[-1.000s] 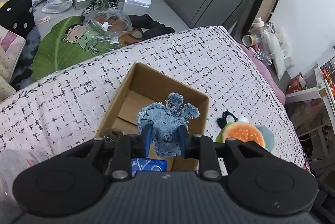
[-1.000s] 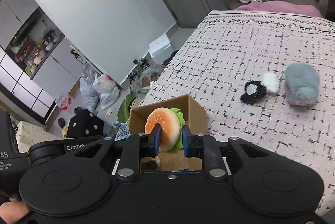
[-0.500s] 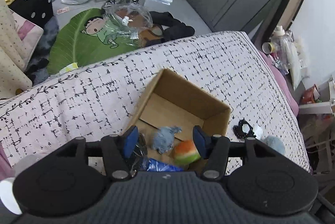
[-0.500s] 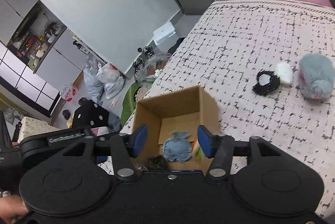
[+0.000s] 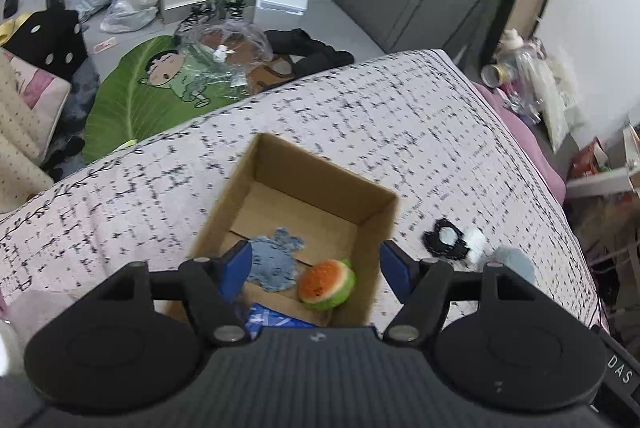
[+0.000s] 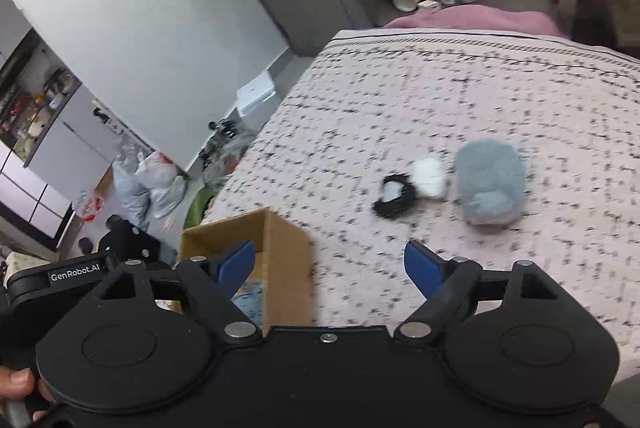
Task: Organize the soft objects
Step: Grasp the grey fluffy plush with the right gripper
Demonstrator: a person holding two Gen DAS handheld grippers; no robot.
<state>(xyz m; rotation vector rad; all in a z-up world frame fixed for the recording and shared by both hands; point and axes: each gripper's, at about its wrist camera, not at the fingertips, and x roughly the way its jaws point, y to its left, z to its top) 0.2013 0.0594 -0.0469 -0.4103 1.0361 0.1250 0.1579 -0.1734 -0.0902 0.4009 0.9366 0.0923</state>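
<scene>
The left hand-held gripper is hovering with its blue pads spread wide apart over the open brown cardboard box sitting on the bed's pink black-flecked cover. Inside the box are lying a frayed blue denim plush and a round orange-and-green burger plush, just beside each other. The right hand-held gripper is likewise gaping empty, facing a fuzzy grey plush, a white fluffy piece and a black-rimmed piece lying on the cover.

White lettering "GenRobot.AI" runs along the black plastic body of my left gripper, seen from my right wrist; "DAS" sits on its dark housing's right edge.
</scene>
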